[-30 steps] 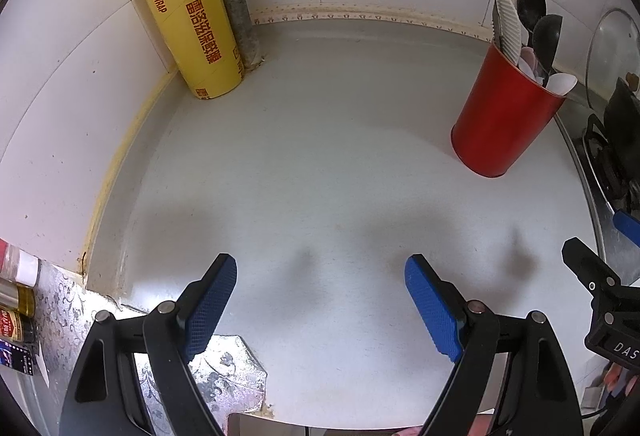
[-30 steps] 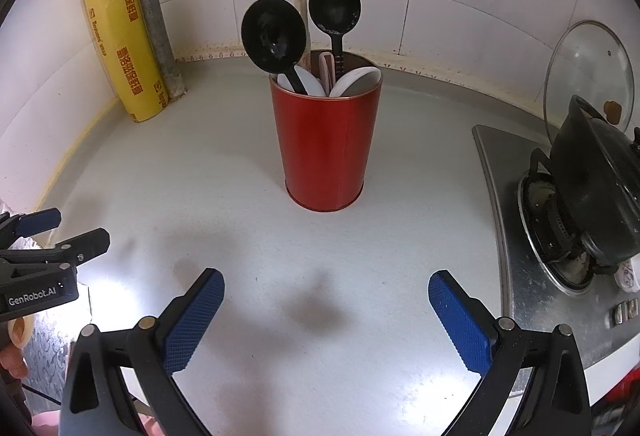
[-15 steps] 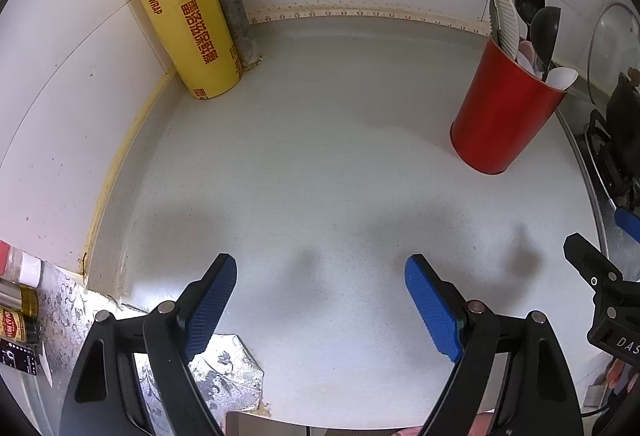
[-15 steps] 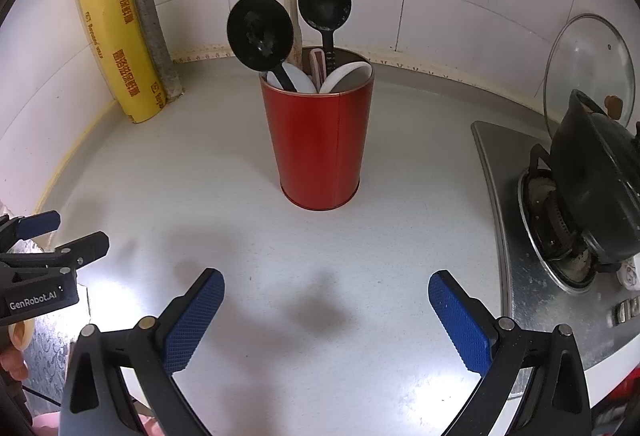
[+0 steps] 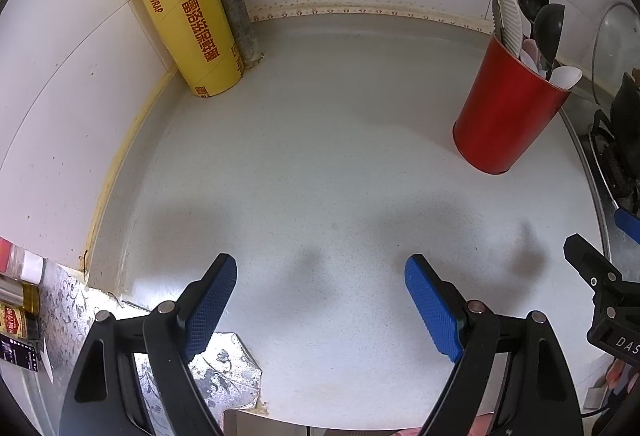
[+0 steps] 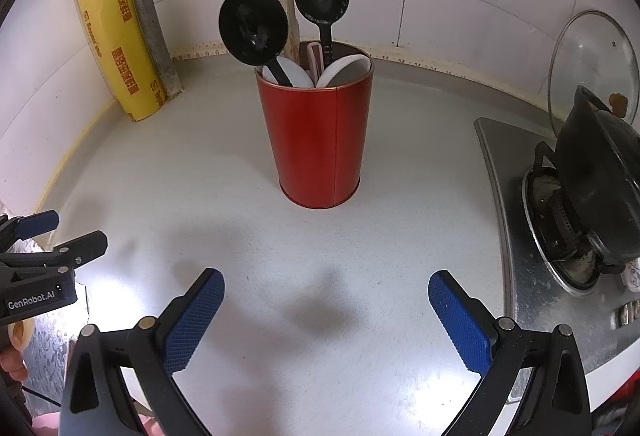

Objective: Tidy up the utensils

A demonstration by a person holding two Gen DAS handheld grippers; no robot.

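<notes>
- Left gripper (image 5: 320, 296): fingers (image 5: 210, 302) standing wide apart, gripping nothing, hanging over bare bench (image 5: 320, 156).
- Right gripper (image 6: 326, 310): fingers (image 6: 460, 320) also spread wide, nothing between them.
- Red utensil holder (image 6: 320, 140) sitting upright on the bench at 12 o'clock of the right gripper, 2 o'clock of the left.
- Two black ladles (image 6: 254, 26), white spoons (image 6: 344, 70) and chopsticks (image 6: 291, 22) standing inside it.
- Yellow wrap roll (image 5: 180, 4) leaning in the corner at 11 o'clock; pot (image 6: 600, 164) sitting on the stove at 3 o'clock.

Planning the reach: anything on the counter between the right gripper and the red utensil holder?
Nothing. In the right wrist view, only bare grey countertop and shadow lie between the open right gripper and the red utensil holder.
</notes>
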